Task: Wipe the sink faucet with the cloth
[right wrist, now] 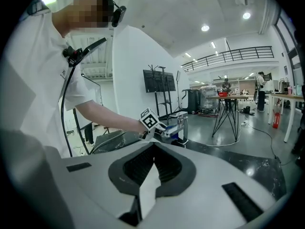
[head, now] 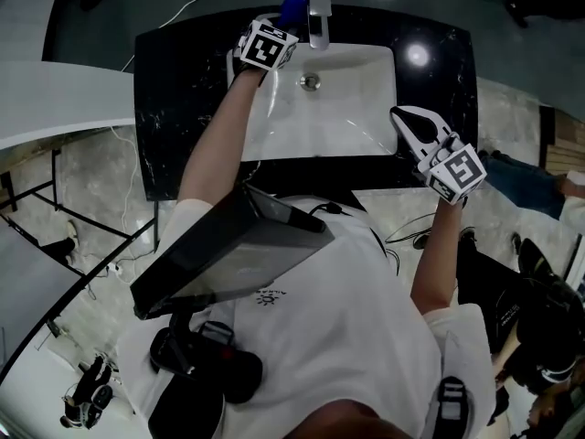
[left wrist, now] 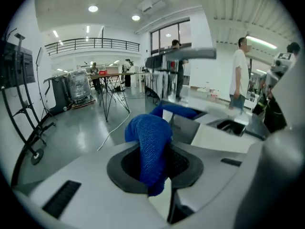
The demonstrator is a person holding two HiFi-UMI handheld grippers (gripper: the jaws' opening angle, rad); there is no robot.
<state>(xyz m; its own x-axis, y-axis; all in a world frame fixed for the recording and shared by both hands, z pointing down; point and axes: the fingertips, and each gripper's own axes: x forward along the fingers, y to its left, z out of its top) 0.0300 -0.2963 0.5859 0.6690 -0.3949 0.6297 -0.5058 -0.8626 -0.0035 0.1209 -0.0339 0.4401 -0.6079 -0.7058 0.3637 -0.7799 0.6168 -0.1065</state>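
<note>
A chrome faucet (head: 317, 12) stands at the far rim of the white sink (head: 352, 117). My left gripper (head: 280, 26) is just left of the faucet, shut on a blue cloth (head: 292, 9) that bulges out beyond the jaws. In the left gripper view the cloth (left wrist: 148, 135) hangs folded between the pads, and the faucet's spout (left wrist: 183, 55) shows blurred above and beyond it. My right gripper (head: 402, 115) hovers by the sink's right rim, shut and empty. In the right gripper view the closed jaws (right wrist: 153, 149) point toward the faucet (right wrist: 181, 124) and the left gripper's marker cube (right wrist: 149, 119).
The sink sits in a black marble counter (head: 174, 80) with a drain (head: 310, 81) in the basin. A white cable (head: 196, 3) runs on the floor behind. A person (left wrist: 239, 75) stands beyond the counter. Tripod tables (left wrist: 112, 92) stand further off.
</note>
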